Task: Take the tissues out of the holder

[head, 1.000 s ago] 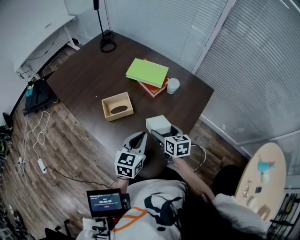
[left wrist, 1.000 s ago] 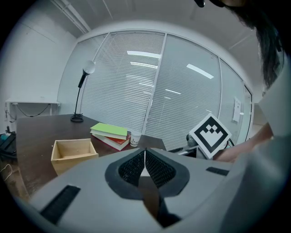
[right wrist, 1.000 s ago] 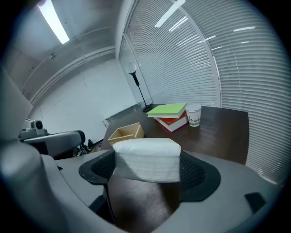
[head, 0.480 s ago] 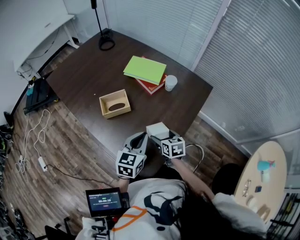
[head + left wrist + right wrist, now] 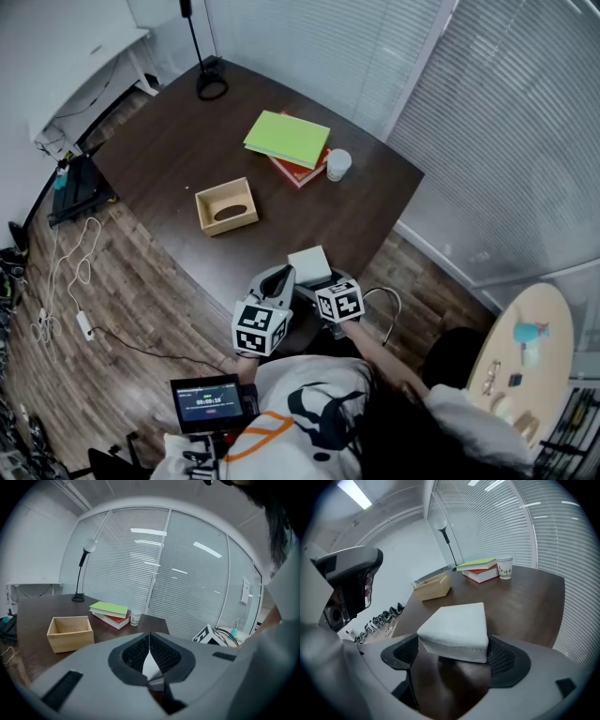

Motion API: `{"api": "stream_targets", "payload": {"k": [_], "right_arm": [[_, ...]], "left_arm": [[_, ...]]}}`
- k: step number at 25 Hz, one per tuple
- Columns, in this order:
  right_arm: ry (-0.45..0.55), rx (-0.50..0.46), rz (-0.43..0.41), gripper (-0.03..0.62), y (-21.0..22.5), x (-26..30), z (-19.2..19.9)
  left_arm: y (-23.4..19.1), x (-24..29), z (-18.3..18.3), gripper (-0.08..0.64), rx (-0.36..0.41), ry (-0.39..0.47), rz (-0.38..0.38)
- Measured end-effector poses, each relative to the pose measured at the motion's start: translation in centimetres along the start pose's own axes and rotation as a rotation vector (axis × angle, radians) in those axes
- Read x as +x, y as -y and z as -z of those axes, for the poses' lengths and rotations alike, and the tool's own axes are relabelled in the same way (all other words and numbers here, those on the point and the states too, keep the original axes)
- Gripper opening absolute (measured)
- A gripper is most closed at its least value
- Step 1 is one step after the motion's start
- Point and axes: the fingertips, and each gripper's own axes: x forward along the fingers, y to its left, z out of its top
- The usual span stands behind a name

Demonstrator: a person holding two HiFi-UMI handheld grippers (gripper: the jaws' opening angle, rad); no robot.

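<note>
Tissue stack (image 5: 454, 629) clamped between the right gripper (image 5: 457, 657) pads, over the near edge of the table (image 5: 169, 150), well apart from the wooden holder (image 5: 201, 208). Only the left gripper view shows the left gripper (image 5: 150, 656) closed tight, with a thin white sliver at the seam that I cannot identify.

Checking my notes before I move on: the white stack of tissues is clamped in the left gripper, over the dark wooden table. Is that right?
No. The white stack of tissues is clamped in the right gripper, not the left, over the dark wooden table; the right gripper view shows it between those jaws. The left gripper has its jaws together.
</note>
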Motion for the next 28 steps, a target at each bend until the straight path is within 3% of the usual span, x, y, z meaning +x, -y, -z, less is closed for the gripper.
{"api": "stream_targets", "payload": {"k": [6, 10, 21, 28], "right_arm": [[-0.049, -0.019, -0.007, 0.448, 0.0, -0.1, 0.7], [-0.057, -0.084, 0.011, 0.449, 0.2, -0.8, 0.1], [0.014, -0.033, -0.118, 0.448, -1.4, -3.9, -3.2], [0.108, -0.074, -0.159, 0.448, -2.3, -6.3, -5.6]], "left_arm": [[0.0, 0.1, 0.4, 0.0, -0.006, -0.01, -0.015], [0.2, 0.2, 0.4, 0.0, -0.008, -0.012, -0.023], [0.7, 0.5, 0.5, 0.0, -0.021, -0.008, -0.057], [1.6, 0.1, 0.5, 0.0, -0.039, -0.005, -0.094]]}}
